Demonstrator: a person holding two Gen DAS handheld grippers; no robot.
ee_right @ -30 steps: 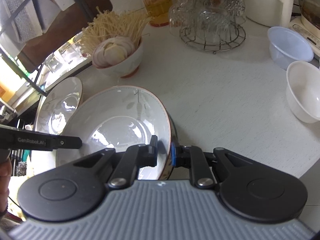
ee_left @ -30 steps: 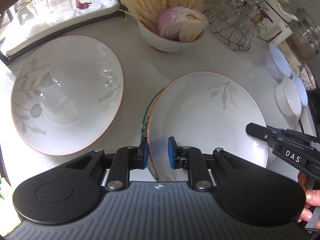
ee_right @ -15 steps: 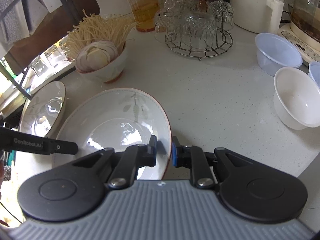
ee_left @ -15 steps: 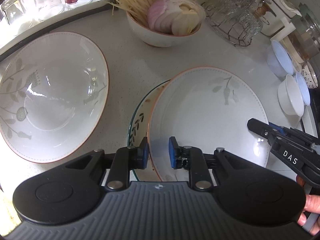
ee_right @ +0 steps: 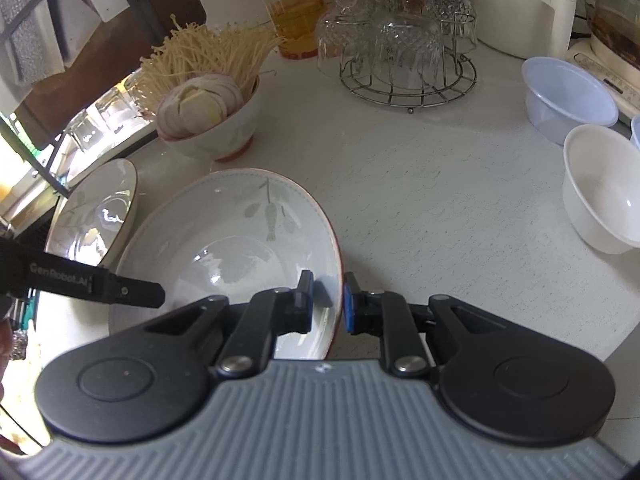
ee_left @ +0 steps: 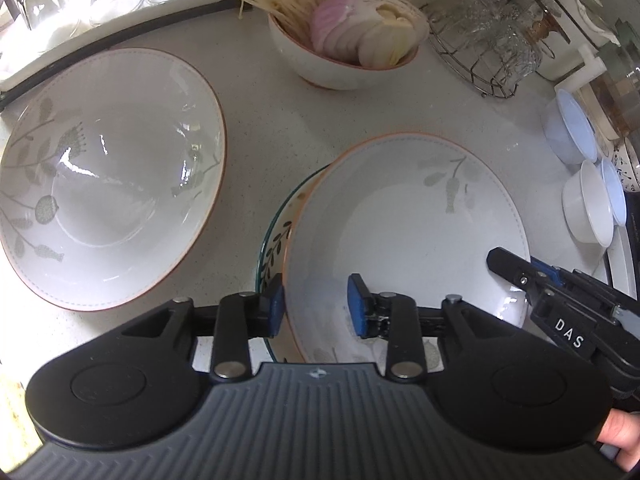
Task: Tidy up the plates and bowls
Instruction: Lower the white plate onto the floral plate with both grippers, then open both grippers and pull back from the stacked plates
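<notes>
The leaf-patterned plate (ee_left: 404,216) sits on top of a green-rimmed bowl (ee_left: 274,236), near the front of the white speckled bench (ee_right: 420,200).

Left claw (ee_left: 316,306): the jaws are opening. The plate's left rim stands between the blue pads; the inner pad (ee_left: 356,306) is clear of the surface, and the outer pad lies just beside the rim.

Right claw (ee_right: 326,300): the jaws are pinched on the plate's right rim, one finger inside the plate and one outside.

A second leaf-patterned plate (ee_left: 104,176) lies flat on the bench to the left, apart from the stack. Behind both stands a bowl of sliced onion and enoki mushrooms (ee_left: 348,40). A wire rack of glasses (ee_right: 404,52) and white plastic bowls (ee_right: 600,184) occupy the far right side.
</notes>
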